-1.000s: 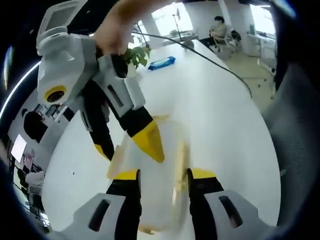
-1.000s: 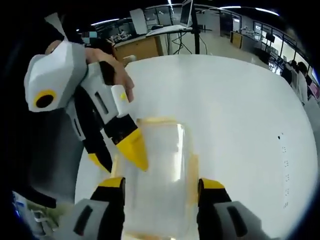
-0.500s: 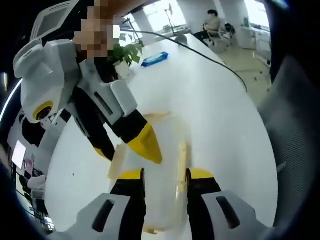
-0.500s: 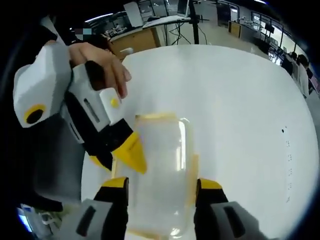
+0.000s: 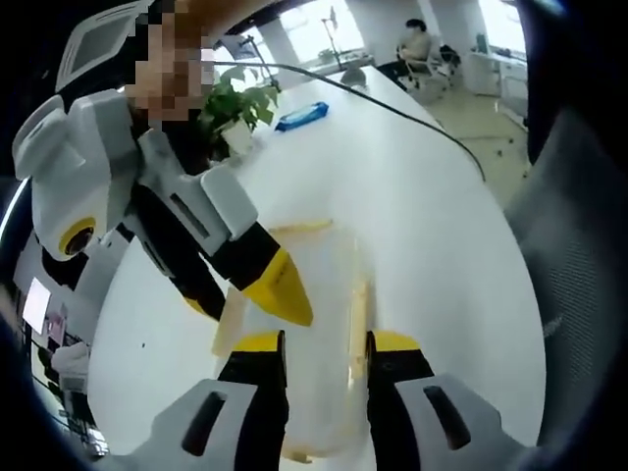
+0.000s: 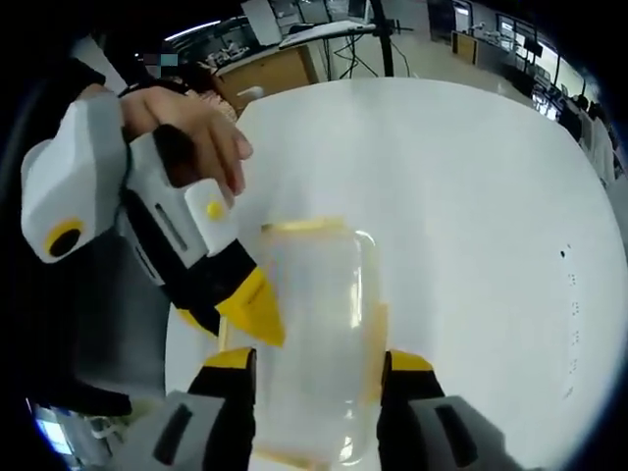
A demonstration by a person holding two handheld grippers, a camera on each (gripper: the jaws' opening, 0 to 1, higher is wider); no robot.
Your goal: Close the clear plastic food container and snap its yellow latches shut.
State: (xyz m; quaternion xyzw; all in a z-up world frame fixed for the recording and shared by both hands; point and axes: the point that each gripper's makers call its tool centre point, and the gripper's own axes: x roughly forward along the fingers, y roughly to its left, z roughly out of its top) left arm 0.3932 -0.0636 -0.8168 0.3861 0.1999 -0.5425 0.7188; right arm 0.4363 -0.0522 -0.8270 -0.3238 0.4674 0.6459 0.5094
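We had the left gripper (image 5: 322,343) and right gripper (image 6: 318,358) jaws spread wide, straddling the clear container (image 6: 312,334) on the white table (image 6: 471,206); yellow latches (image 5: 357,314) at its sides.

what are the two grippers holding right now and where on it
Neither visibly grips anything. Both grippers' jaws straddle the clear plastic food container with yellow latches on the white table; contact cannot be told.
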